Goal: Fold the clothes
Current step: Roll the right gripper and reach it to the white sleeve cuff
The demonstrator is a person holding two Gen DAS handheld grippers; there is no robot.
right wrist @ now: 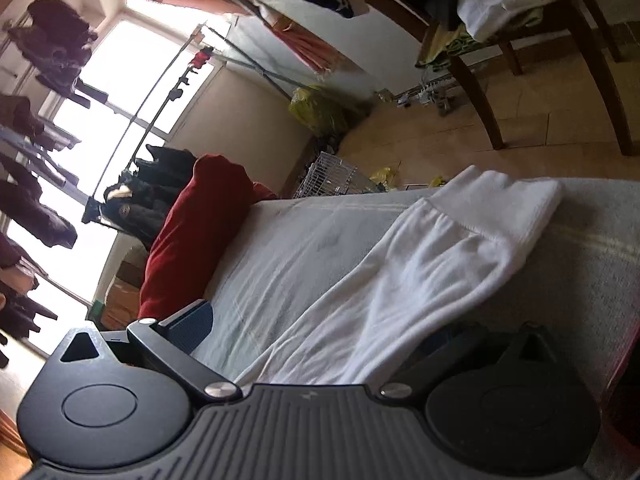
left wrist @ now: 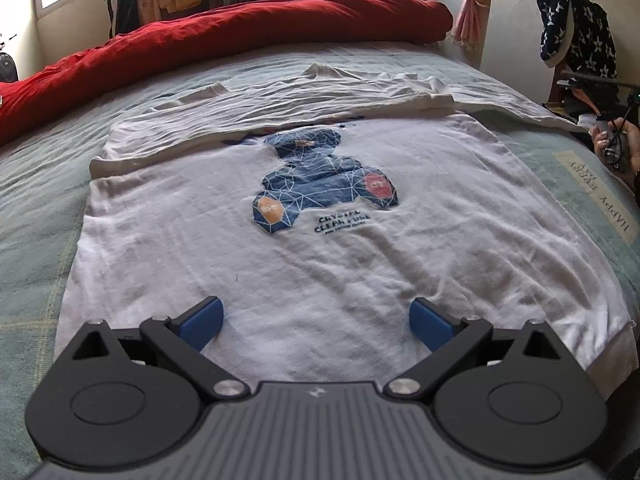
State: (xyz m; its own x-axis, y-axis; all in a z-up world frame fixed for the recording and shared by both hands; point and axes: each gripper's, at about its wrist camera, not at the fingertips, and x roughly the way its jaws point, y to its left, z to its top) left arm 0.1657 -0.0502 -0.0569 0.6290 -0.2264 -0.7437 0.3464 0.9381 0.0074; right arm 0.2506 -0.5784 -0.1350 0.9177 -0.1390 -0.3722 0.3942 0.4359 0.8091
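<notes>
- White T-shirt lies spread on the bed, print side up, with a blue geometric bear print near its middle and dark lettering just below the print.
- Its upper part is folded down over itself, so a band of crumpled cloth covers the top of the bear print.
- Left gripper hovers over the near hem of the shirt, its blue-padded fingers spread wide apart with only cloth between them.
- Right gripper is tilted sideways, its fingers apart; a white sleeve runs between them, but whether they pinch it I cannot tell.
- A red duvet is bunched along the far edge of the bed, well apart from the shirt.
- A hand shows at the right edge of the left wrist view.
</notes>
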